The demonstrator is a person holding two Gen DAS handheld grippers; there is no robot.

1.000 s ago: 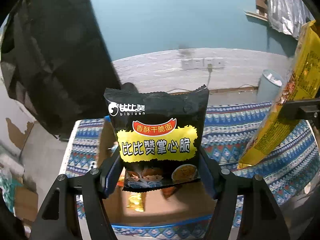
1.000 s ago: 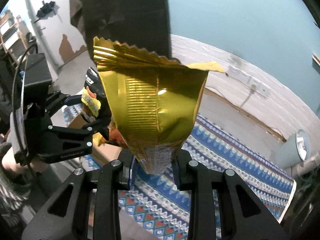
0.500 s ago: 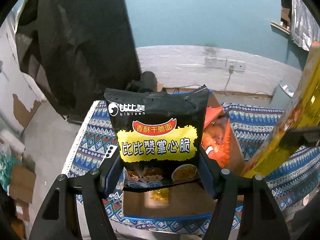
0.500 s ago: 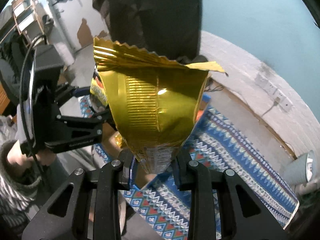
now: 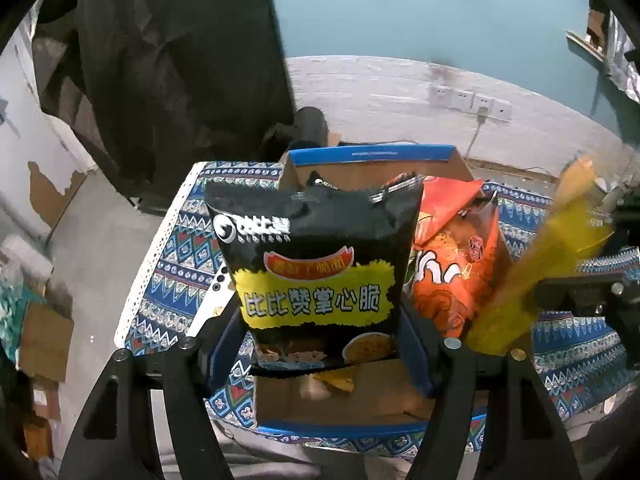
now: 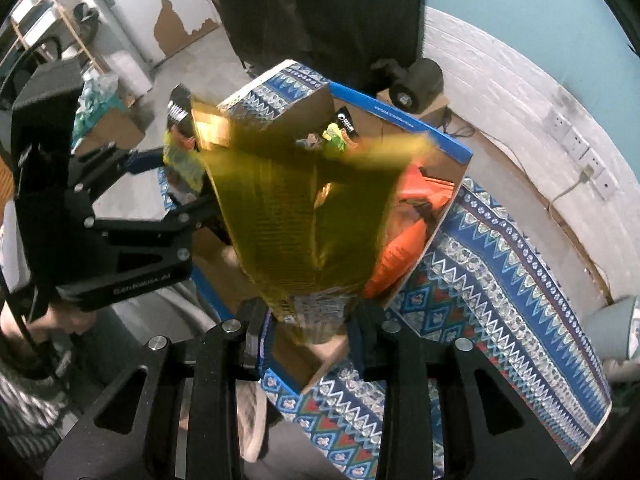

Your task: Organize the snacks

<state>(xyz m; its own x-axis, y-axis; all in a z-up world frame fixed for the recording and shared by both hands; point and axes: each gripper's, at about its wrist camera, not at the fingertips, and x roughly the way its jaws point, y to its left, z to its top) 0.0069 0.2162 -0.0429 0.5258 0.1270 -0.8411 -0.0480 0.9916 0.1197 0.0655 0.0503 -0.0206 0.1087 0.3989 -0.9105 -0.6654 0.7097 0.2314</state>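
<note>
A black snack packet with a yellow label stands between the fingers of my left gripper. The jaws are opening and the packet is blurred, slipping, with a small gap at the left pad. It hangs over an open cardboard box with a blue rim that holds orange packets. My right gripper is opening too. A gold packet is smeared between its parted pads and drops towards the box, beside the orange packets. The left gripper shows at the left.
The box sits on a table with a blue patterned cloth. A dark garment hangs behind it. Wall sockets and a white bin are beyond, and cardboard boxes lie on the floor at the left.
Both grippers have sunk towards the box, which now fills the middle of both views. The gold packet has come loose from the right jaws, and the black packet has started to slip.
</note>
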